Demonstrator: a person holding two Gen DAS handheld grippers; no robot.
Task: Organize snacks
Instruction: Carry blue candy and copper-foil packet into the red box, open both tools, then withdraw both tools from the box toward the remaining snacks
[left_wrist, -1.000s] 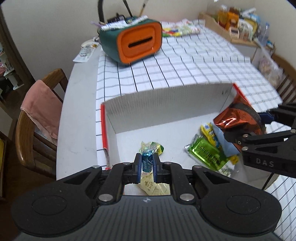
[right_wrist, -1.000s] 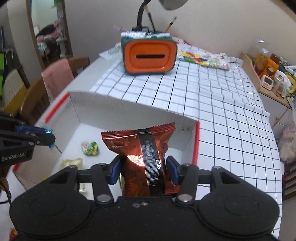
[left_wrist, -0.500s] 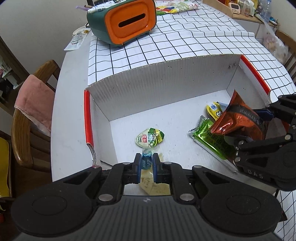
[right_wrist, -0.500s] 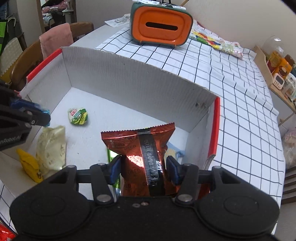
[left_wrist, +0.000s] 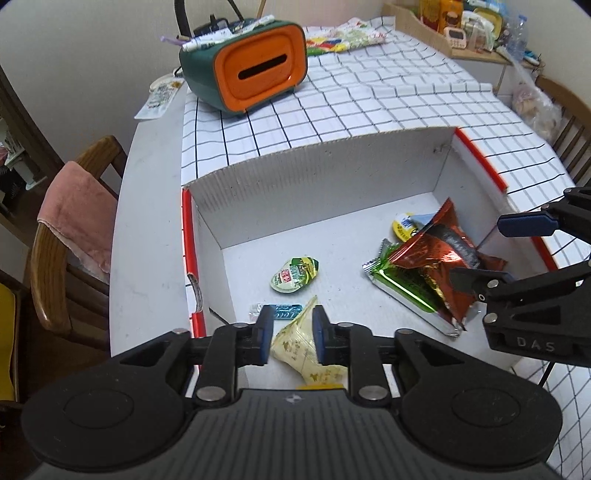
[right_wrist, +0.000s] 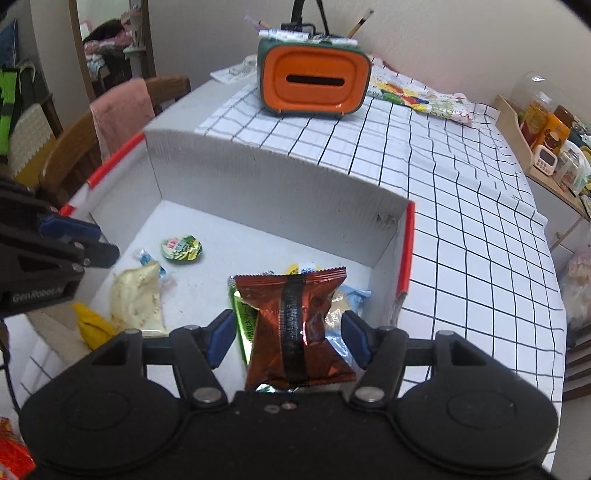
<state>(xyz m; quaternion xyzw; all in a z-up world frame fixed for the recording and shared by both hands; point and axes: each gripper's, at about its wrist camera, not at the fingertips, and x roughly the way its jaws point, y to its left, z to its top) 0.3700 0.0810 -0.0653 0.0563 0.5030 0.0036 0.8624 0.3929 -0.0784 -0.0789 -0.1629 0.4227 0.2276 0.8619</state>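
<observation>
A white cardboard box (left_wrist: 321, 192) with red-edged side flaps holds the snacks. My left gripper (left_wrist: 290, 336) is open above the box's near left; a small blue candy (left_wrist: 282, 311) lies on the box floor beside a pale yellow packet (left_wrist: 301, 343). My right gripper (right_wrist: 288, 339) is open; a red foil packet (right_wrist: 295, 325) lies between its fingers on a green packet (left_wrist: 402, 288). A round green snack (left_wrist: 294, 275) lies mid-box, also in the right wrist view (right_wrist: 181, 249).
An orange and green tissue holder (left_wrist: 251, 70) stands on the checked tablecloth (left_wrist: 388, 99) beyond the box. A wooden chair with a pink towel (left_wrist: 77, 218) is left of the table. A shelf of jars (right_wrist: 543, 140) is at the right.
Both grippers opened. The blue candy dropped from my left gripper onto the box floor. The red packet left my right gripper and now lies on the green packet.
</observation>
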